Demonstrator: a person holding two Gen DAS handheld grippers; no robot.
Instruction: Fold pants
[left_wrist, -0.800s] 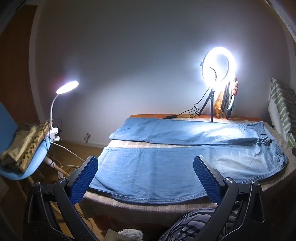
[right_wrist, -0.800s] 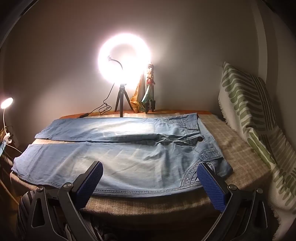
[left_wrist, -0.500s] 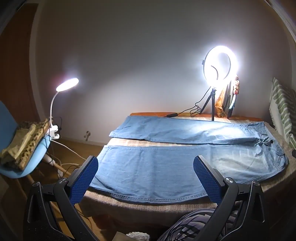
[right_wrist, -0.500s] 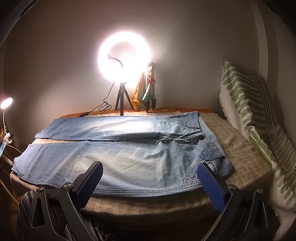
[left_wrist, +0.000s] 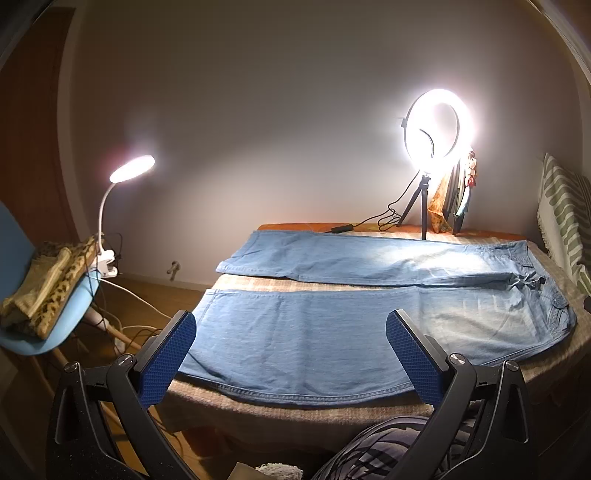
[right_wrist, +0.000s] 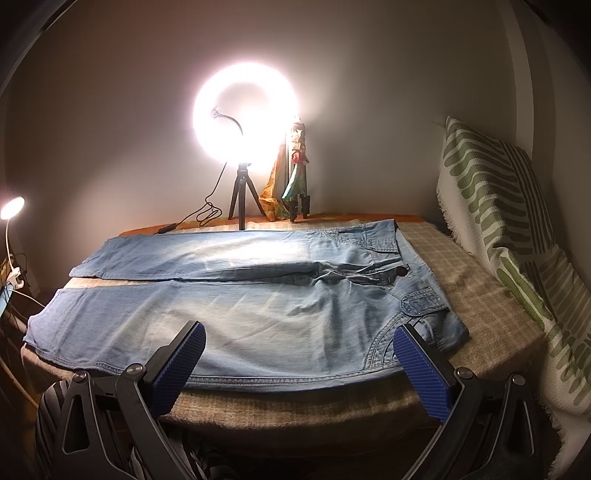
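Ring light (right_wrist: 245, 114) & cord behind flat jeans (right_wrist: 240, 306), nr wall.

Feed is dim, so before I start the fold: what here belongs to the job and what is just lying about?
Job:
- jeans, spread flat
- left hand-held gripper, open
- right hand-held gripper, open
- checked blanket under the jeans

Lying about:
- ring light
- desk lamp
- blue chair
- striped pillow

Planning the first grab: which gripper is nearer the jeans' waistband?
Right. The right gripper hovers open by the waistband; the left gripper hovers open near the leg hems.
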